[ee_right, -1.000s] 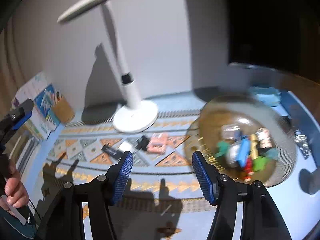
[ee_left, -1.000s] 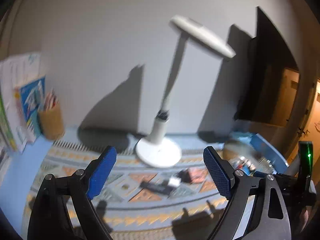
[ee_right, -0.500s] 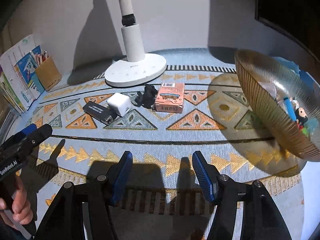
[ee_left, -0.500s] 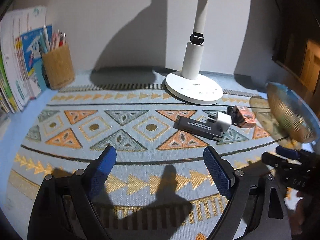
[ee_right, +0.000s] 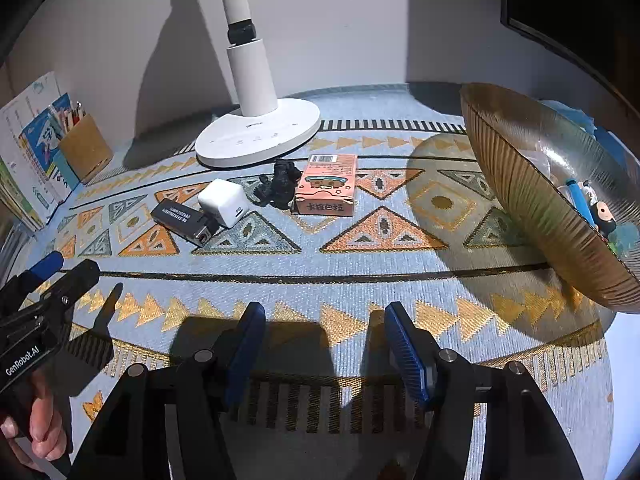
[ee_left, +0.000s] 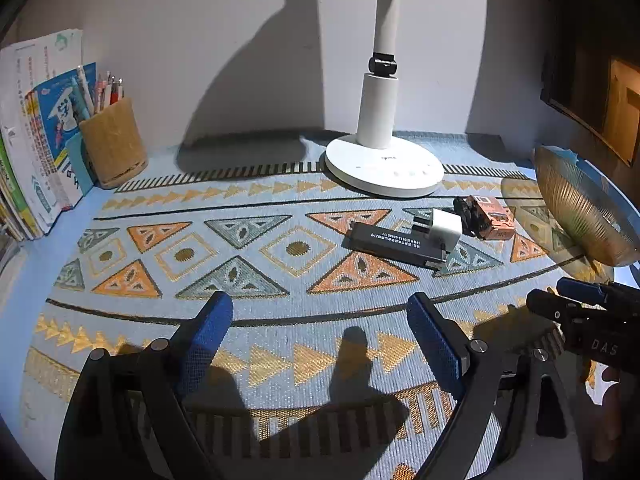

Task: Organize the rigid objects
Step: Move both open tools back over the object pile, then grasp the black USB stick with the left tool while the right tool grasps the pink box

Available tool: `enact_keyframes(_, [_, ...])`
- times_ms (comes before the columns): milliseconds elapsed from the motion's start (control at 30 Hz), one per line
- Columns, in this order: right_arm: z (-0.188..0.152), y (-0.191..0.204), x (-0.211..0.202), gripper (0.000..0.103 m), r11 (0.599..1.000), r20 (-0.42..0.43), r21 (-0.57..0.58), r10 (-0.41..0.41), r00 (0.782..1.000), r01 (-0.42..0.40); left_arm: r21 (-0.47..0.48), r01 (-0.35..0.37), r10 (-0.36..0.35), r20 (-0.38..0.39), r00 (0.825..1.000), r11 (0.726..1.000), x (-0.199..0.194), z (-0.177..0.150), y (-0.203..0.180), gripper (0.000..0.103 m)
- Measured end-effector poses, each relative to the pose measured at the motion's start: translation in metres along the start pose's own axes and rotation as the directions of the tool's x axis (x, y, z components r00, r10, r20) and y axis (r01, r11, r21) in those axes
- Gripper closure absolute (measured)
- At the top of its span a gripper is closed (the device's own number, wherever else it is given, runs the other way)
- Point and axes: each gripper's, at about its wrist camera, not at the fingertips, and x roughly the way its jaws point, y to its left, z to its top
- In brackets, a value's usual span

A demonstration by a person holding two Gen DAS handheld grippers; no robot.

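Four loose items lie on the patterned mat (ee_right: 320,248) in front of the lamp (ee_right: 258,134). The black stick (ee_right: 182,220), printed with small white text, lies flat with its long axis running from far left to near right. The white cube (ee_right: 223,202) touches it; beside that sit a black figure (ee_right: 280,184) and a pink box (ee_right: 328,190) bearing a barcode. The amber bowl (ee_right: 520,216), at right, holds small toys. The left claw (ee_left: 320,344) and right claw (ee_right: 324,344) are both spread, holding nothing. The left one's body reads "GenRobot.AI". A cup (ee_left: 114,144) holds pencils.
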Motion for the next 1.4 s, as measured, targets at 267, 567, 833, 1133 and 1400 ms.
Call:
enact_keyframes(267, [0.001, -0.009, 0.001, 0.043, 0.999, -0.011, 0.038, 0.009, 1.0, -0.009, 0.042, 0.075, -0.067, -0.161, 0.985, 0.996, 0.043, 0.028, -0.033, 0.015])
enact_keyframes(567, [0.001, -0.016, 0.003, 0.043, 0.997, -0.015, 0.068, 0.038, 0.999, -0.037, 0.098, 0.02, -0.002, -0.176, 0.984, 0.995, 0.075, 0.042, -0.06, 0.014])
enact_keyframes(833, [0.007, -0.013, 0.006, 0.043, 0.996, -0.043, 0.057, 0.073, 0.996, -0.07, 0.014, -0.071, 0.072, -0.191, 0.979, 0.997, 0.06, 0.032, 0.01, 0.014])
enact_keyframes(1133, [0.043, -0.009, 0.022, 0.045, 0.992, -0.036, 0.092, 0.09, 0.995, -0.087, -0.132, 0.014, -0.037, -0.171, 0.985, 0.991, 0.052, 0.043, 0.038, 0.015])
enact_keyframes(1400, [0.064, -0.011, 0.039, 0.059, 0.989, -0.03, 0.132, 0.069, 0.997, -0.065, -0.092, 0.018, -0.036, -0.195, 0.98, 0.996, 0.087, 0.051, -0.003, 0.024])
